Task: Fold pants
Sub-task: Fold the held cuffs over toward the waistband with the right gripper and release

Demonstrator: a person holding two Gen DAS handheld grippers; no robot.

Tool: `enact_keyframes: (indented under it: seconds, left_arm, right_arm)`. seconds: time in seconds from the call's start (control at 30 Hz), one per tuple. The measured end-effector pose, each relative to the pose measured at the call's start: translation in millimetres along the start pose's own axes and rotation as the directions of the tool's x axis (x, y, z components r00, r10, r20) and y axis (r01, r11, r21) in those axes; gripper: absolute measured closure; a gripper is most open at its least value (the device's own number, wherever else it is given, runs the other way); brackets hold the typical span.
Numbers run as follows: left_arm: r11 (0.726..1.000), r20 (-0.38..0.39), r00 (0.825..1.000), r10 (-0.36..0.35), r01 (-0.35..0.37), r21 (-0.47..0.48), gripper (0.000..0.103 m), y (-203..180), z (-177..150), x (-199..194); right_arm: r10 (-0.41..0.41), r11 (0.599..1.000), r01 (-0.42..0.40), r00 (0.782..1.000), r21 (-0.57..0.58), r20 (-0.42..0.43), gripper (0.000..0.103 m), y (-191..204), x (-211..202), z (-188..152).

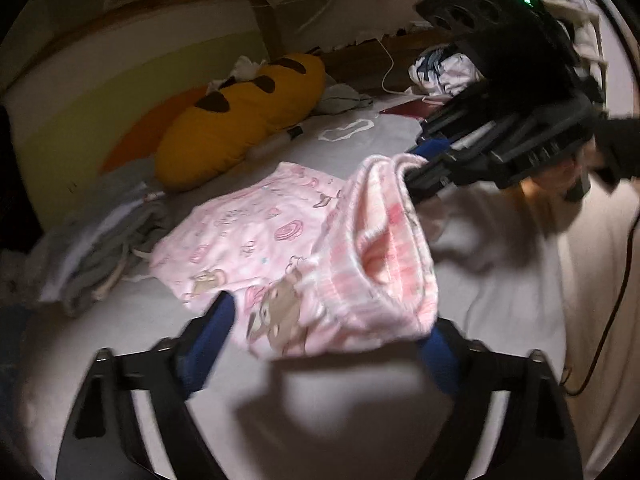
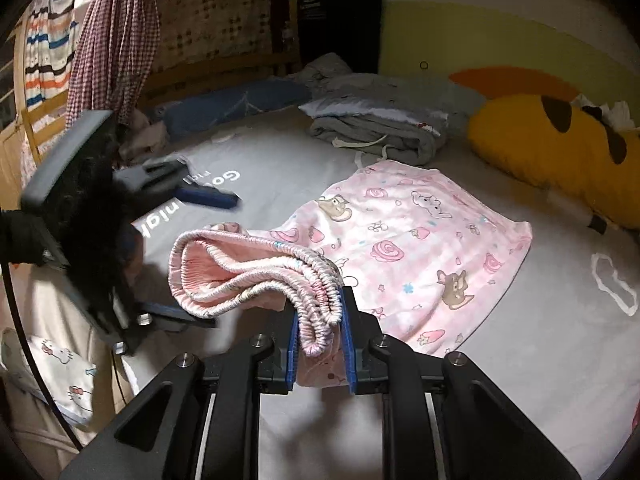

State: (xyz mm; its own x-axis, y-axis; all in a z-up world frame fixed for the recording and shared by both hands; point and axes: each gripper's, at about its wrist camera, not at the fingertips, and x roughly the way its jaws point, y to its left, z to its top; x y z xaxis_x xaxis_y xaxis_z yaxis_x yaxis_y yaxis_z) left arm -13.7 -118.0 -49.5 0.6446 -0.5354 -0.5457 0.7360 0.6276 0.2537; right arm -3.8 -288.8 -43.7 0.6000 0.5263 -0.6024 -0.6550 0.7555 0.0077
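Pink cartoon-print pants (image 1: 256, 240) lie on the grey bed sheet (image 1: 340, 408), folded lengthwise, legs away toward the pillow. In the right wrist view the pants (image 2: 420, 240) spread right, and their gathered elastic waistband (image 2: 256, 276) is lifted off the sheet. My right gripper (image 2: 320, 320) is shut on the bunched waistband; it also shows in the left wrist view (image 1: 416, 172). My left gripper (image 1: 328, 320) is open, its blue fingers either side of the waistband end, touching nothing clearly. It appears in the right wrist view (image 2: 216, 260), blurred, jaws wide apart.
A yellow bread-shaped pillow (image 1: 240, 120) lies at the back. Folded grey clothes (image 1: 104, 240) sit left of the pants. A heap of clothes (image 1: 440, 68), a white cable (image 1: 386, 68) and hanging garments (image 2: 108, 40) edge the bed.
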Motion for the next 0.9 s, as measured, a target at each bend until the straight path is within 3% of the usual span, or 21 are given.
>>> enact_keyframes:
  seconds: [0.03,0.1,0.13,0.5,0.7,0.9]
  left_arm:
    - [1.0,-0.002,1.0,-0.021,0.021,-0.022,0.048,3.2,1.6,2.3]
    - [0.997,-0.004,0.999,-0.042,0.041,-0.06,0.064,10.3,4.5,4.5]
    - [0.997,-0.004,0.999,-0.041,0.041,-0.072,0.067,13.1,5.2,4.3]
    - [0.98,-0.013,0.999,0.051,-0.052,-0.192,0.084,61.1,52.0,27.9]
    - [0.957,-0.032,0.999,0.043,-0.05,-0.285,0.085,89.1,65.9,52.6]
    - [0.946,-0.077,0.996,0.042,-0.065,-0.318,0.085,105.8,67.5,85.4]
  right_arm:
    - [-0.007,1.0,0.007,1.0,0.0,-0.001,0.085,-0.1,1.1,0.3]
    - [-0.011,1.0,0.011,1.0,0.006,-0.004,0.085,-1.7,2.7,0.7]
    - [-0.013,1.0,0.013,1.0,0.012,-0.004,0.085,-3.6,3.1,1.8]
    - [-0.119,0.992,0.116,0.989,0.041,0.083,0.085,-38.4,16.1,43.1]
    - [-0.197,0.978,0.19,0.977,0.09,0.082,0.085,-64.5,38.1,63.1]
    - [-0.203,0.967,0.195,0.979,0.167,0.032,0.085,-95.9,65.2,70.8]
